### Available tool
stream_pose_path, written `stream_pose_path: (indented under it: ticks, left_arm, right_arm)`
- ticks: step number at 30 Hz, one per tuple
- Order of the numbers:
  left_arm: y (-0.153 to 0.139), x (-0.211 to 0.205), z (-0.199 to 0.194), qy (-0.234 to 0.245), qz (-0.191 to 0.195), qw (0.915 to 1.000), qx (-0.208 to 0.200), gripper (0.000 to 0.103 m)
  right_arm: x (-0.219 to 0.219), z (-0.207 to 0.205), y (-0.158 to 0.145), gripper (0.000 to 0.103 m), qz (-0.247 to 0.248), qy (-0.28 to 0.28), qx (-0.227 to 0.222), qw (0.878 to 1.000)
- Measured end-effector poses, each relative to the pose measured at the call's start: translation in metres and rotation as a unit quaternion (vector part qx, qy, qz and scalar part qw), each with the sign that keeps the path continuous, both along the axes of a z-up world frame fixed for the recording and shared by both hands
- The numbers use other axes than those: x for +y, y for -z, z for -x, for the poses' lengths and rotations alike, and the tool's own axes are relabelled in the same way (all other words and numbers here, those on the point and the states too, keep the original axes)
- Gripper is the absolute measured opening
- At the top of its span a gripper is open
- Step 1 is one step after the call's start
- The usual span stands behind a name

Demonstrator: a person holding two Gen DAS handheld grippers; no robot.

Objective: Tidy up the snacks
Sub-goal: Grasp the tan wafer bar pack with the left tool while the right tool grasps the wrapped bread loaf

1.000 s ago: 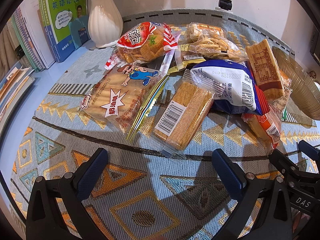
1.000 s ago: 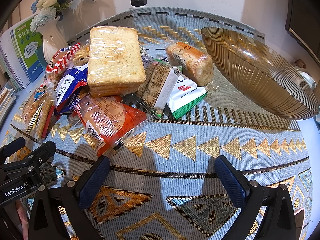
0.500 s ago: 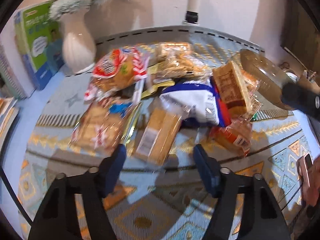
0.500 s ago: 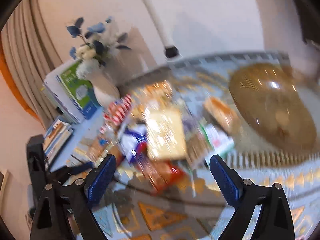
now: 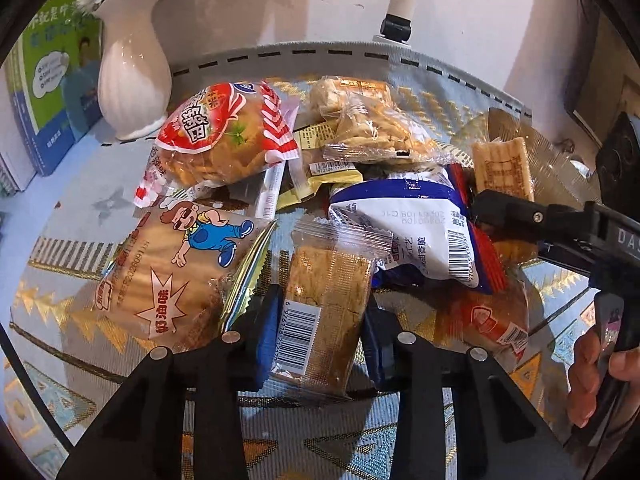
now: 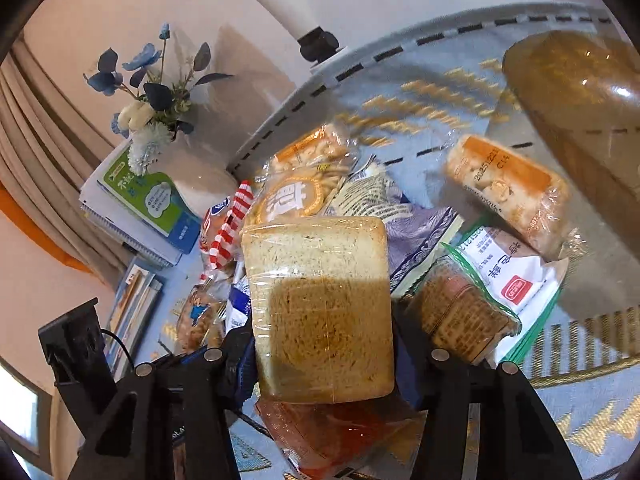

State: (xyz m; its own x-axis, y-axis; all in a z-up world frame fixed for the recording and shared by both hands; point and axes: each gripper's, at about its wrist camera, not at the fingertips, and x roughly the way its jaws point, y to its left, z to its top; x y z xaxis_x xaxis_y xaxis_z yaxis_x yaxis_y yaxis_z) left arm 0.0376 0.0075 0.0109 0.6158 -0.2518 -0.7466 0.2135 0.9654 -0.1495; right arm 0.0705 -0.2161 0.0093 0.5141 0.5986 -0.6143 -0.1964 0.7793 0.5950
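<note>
Blue rubber pads on the left gripper [image 5: 318, 330] have just been closing from wide and now flank the long sides of a clear-wrapped wafer cake with a barcode label [image 5: 322, 312], apparently pressing its wrapper; taking it across its narrow width suits the flat packet lying on the patterned tablecloth [image 5: 132, 408]. The right gripper [image 6: 324, 360] has likewise been closing, and its jaws sit on either side of a film-wrapped slice of toast [image 6: 320, 308], which stands above the red packet [image 6: 344, 436] beneath it, so I judge it held at its lower edges. Both grips take the nearest items at the front of the heap, leaving the blue-and-white bag [image 5: 416, 232], the cartoon biscuit pack [image 5: 176, 276] and the red-striped cracker bag [image 5: 224, 136] undisturbed. Well to the right stands the amber glass bowl [image 6: 580, 92], the likely destination. A white vase [image 5: 134, 76] and books [image 6: 148, 208] border the far left.
</note>
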Motion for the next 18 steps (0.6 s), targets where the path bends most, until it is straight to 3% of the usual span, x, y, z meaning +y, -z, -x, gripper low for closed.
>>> stream_pose_path:
  ticks: [6, 12, 18]
  left_arm:
    - [-0.007, 0.007, 0.007, -0.020, 0.001, 0.9996, -0.021, 0.033]
    - [-0.017, 0.005, 0.015, -0.047, -0.033, 0.9970, -0.053, 0.033]
    - [-0.050, 0.000, 0.012, -0.080, -0.044, 0.9943, -0.054, 0.033]
  right_arm:
    - [-0.009, 0.006, -0.011, 0.054, -0.035, 0.006, -0.028, 0.999]
    - [-0.015, 0.009, -0.019, 0.054, -0.071, 0.004, -0.046, 0.996]
    - [-0.023, 0.015, -0.031, 0.054, -0.105, 0.002, -0.059, 0.993]
